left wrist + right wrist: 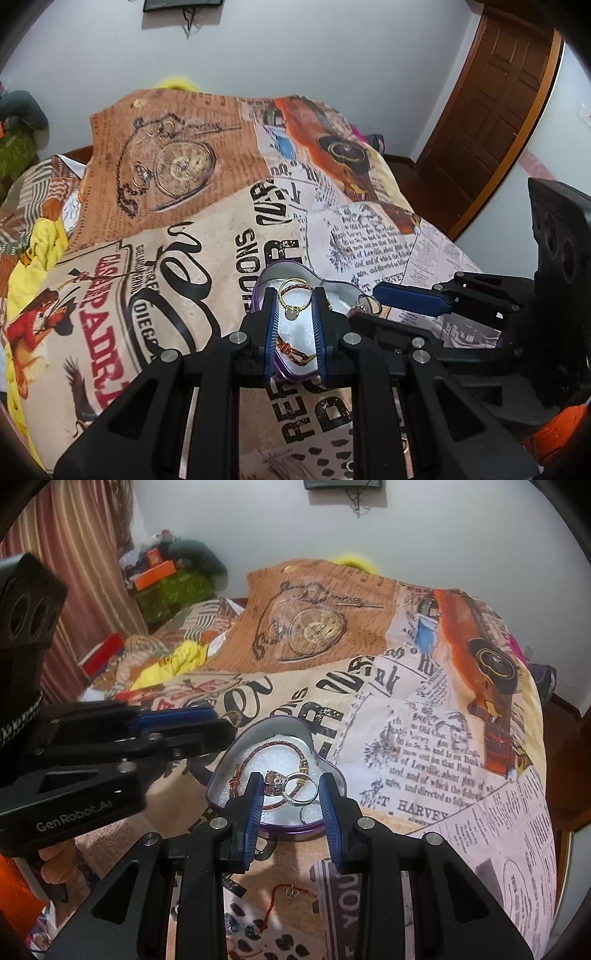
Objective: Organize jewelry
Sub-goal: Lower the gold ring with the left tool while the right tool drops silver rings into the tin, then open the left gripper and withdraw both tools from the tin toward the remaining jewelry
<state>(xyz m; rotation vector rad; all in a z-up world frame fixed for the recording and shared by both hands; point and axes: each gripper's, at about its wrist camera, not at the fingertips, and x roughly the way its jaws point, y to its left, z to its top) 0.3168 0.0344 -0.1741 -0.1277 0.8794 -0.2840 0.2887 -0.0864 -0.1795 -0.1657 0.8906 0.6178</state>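
A purple heart-shaped tin point(258, 291) point(236, 753) with white padding lies on the printed bedspread. In the left wrist view my left gripper point(294, 295) is shut on a gold ring point(293, 300) with a pale stone, held above the tin. A braided red bracelet point(295, 355) point(273, 746) lies in the tin. In the right wrist view my right gripper point(290, 781) is shut on a silver ring point(291, 788) with a pink stone, over the tin. The right gripper shows from the side in the left view point(373, 301); the left gripper shows in the right view point(225, 720).
A thin red cord bracelet point(280, 897) and small earring hooks point(284, 864) lie on the bedspread point(406, 738) in front of the tin. Clothes and boxes point(166, 576) are piled at the far left. A wooden door point(491, 107) stands at right.
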